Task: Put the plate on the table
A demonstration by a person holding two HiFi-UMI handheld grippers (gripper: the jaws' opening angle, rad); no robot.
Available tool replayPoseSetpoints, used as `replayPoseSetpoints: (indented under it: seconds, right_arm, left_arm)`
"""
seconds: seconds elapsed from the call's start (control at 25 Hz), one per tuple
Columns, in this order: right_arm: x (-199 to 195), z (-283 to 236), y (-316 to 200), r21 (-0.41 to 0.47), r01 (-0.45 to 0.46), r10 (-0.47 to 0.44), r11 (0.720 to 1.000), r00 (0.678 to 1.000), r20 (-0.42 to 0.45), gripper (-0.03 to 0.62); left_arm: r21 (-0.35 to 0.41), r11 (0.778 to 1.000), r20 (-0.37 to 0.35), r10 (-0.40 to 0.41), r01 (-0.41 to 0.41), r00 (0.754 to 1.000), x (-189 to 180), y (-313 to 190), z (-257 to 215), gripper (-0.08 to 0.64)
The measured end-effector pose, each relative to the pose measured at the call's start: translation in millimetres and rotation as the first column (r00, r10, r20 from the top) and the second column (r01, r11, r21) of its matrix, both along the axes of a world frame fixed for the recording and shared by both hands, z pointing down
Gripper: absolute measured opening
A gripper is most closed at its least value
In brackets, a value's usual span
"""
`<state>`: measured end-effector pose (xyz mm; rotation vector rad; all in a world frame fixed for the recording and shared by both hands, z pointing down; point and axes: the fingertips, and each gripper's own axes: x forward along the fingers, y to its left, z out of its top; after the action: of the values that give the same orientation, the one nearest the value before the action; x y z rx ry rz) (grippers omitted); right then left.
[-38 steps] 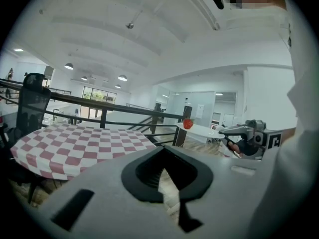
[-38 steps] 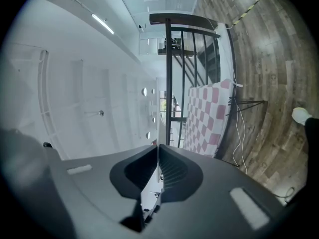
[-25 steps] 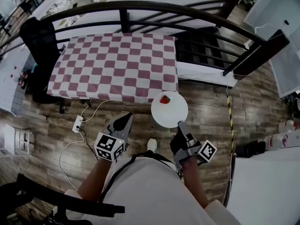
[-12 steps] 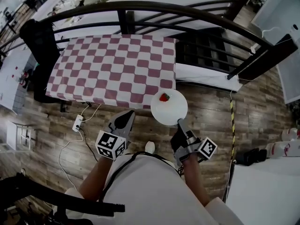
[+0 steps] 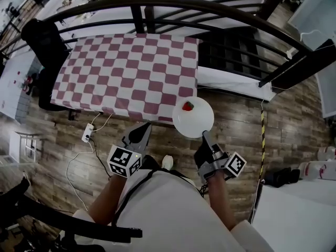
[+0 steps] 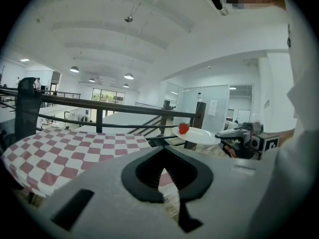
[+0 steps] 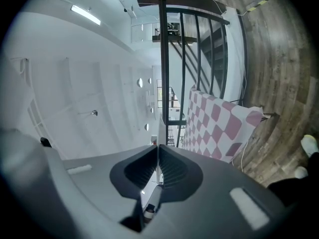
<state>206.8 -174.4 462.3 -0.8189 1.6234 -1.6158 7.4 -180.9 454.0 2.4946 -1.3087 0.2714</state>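
Observation:
The white plate (image 5: 193, 121) carries a red strawberry (image 5: 187, 106) and hangs level in the air beside the near right corner of the pink-and-white checked table (image 5: 121, 70). My right gripper (image 5: 205, 137) is shut on the plate's near rim; in its own view the plate (image 7: 157, 171) shows edge-on between the jaws of the right gripper (image 7: 158, 148). My left gripper (image 5: 142, 129) is shut on nothing, just in front of the table's near edge. The left gripper view shows the left gripper (image 6: 162, 151), the plate (image 6: 199, 135), the strawberry (image 6: 183, 128) and the right gripper (image 6: 223, 135).
A dark metal railing (image 5: 157, 7) curves behind and to the right of the table. Black fabric (image 5: 44, 46) hangs at the table's left end. A white power strip (image 5: 87, 135) with cables lies on the wooden floor under the near edge.
Both grippers and the plate have moved forward towards the table. The plate now overlaps the cloth's near right corner. The right gripper's hold has stayed the same.

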Motion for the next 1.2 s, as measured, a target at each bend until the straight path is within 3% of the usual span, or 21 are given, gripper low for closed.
replayPoseSetpoints:
  seconds: [0.56,1.2]
  right_arm:
    - [-10,33,-50,-0.019,0.009,-0.009,1.000,1.000,-0.021,0.020]
    - [-25,71,-187,0.043,-0.042,0.044,0.998,0.998,-0.051,0.020]
  left_arm:
    - [-0.028,1.000,-0.002,0.000,0.000,1.000,-2,-39,13,0.005]
    - [-0.064,0.991,-0.018,0.119,-0.119,0.993,-2,-175,40,0.005]
